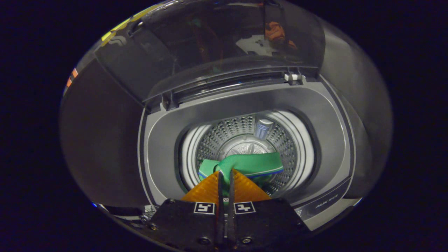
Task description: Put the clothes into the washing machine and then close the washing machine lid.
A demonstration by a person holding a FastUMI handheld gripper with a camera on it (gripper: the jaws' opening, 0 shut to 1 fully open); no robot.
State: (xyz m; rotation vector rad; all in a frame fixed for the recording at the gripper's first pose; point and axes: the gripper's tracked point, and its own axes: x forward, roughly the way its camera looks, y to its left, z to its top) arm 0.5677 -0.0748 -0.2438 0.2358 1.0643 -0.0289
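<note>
Green garment (245, 163) hung over drum (210, 140) mouth of washing machine (161, 140), pinched at fold at 12 o'clock of gripper (225, 175); fingers (210, 190) nearly together, clamped on cloth. Judged light, soft, limp, non-fragile; bunched fold best hold. Green knit, blue-white edge stripe at 3 o'clock. Lid (217, 45) stood open beyond.

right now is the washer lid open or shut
Open: the dark glass washing machine lid stands raised behind the steel drum, with the claw pinching green cloth over it.
</note>
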